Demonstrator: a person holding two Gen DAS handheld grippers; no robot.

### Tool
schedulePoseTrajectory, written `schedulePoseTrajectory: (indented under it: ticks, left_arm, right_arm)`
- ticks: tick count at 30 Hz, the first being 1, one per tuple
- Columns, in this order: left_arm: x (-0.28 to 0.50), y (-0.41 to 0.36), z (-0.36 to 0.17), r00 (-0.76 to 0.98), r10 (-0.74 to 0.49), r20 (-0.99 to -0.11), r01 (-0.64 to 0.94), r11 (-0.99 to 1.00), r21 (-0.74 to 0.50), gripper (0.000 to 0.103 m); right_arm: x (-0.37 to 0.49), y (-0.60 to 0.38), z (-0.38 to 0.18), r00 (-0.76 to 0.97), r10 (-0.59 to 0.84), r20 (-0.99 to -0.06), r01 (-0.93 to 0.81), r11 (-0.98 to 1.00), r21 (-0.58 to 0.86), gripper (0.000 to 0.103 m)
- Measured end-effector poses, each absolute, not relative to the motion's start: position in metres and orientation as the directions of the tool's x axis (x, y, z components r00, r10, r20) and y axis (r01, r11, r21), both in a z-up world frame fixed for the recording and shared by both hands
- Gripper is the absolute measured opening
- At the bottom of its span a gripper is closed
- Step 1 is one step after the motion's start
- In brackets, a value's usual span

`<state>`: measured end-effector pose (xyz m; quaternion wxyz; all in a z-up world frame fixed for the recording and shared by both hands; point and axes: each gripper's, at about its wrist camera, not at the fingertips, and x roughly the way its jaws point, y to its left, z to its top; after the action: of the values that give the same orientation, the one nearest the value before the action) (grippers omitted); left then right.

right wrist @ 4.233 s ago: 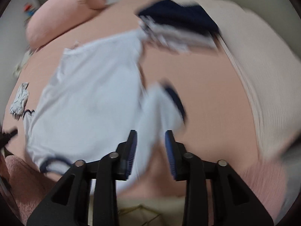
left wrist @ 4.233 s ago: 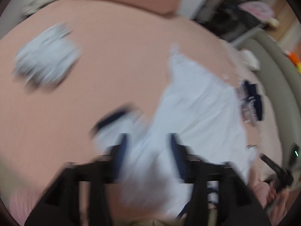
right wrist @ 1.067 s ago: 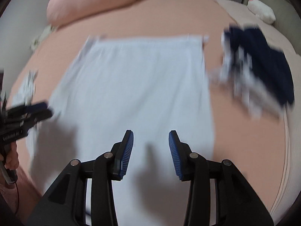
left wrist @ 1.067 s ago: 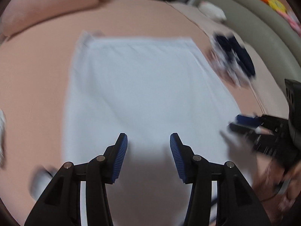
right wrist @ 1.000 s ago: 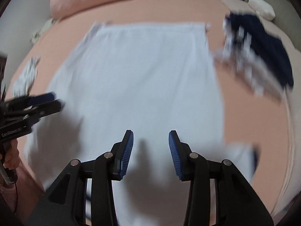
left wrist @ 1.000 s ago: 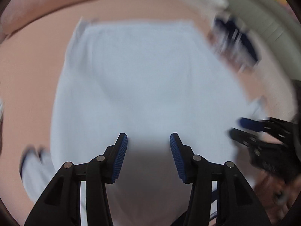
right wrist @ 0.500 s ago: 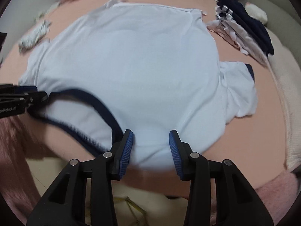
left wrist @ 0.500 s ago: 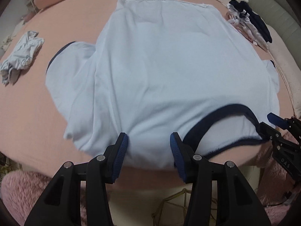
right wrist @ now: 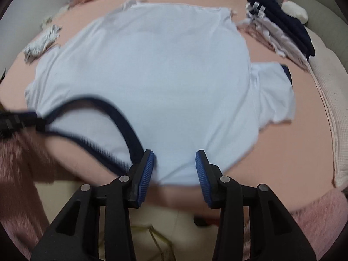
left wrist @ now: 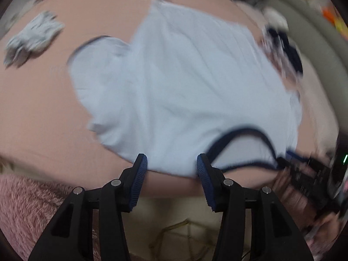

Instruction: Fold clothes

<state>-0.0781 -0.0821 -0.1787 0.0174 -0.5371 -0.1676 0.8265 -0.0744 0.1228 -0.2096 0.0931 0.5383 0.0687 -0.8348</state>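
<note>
Your left gripper (left wrist: 171, 165) stands parted over the near edge of the pale blue shirt (left wrist: 191, 91); nothing is pinched. Your right gripper (right wrist: 175, 163) is likewise parted and empty, the dark-trimmed collar (right wrist: 121, 117) just to its left. The shirt lies spread face-down on the pink bed (right wrist: 304, 143), hem far ahead, sleeves out to either side. My judgement: lay the shoulders flat before folding. Take each sleeve (right wrist: 274, 91) by its outer edge and keep tension even, since the near edge overhangs and may slip off.
</note>
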Motion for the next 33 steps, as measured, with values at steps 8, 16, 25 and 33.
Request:
schedulePoseTrajectory:
  ticks: [8,16,25,33]
  left_arm:
    - [-0.12,-0.199,-0.201,-0.524,0.201,-0.828,0.404,-0.797,-0.449,0.05]
    - [-0.158,-0.203,-0.225,-0.609,0.337,-0.718,0.327,-0.717,-0.615,0.016]
    - [-0.162,-0.19,-0.166,-0.67,0.311,-0.674,0.209,-0.792,-0.573,0.001]
    - [-0.158,-0.071,-0.194,-0.469,0.455,-0.757,0.036,-0.846,-0.531,0.006]
  right_arm:
    - [-0.103,0.075,-0.173,-0.41,-0.206,-0.888,0.309,-0.948,0.077,0.041]
    - [-0.171,0.007,-0.22,-0.319,-0.117,-0.94,0.359,-0.933,-0.006,0.041]
    - [-0.162,0.011,-0.224,-0.326,-0.142,-0.935,0.324,-0.946,0.031,0.043]
    - [-0.176,0.037,-0.183,-0.407,-0.231,-0.884,0.236,-0.961,0.143,0.043]
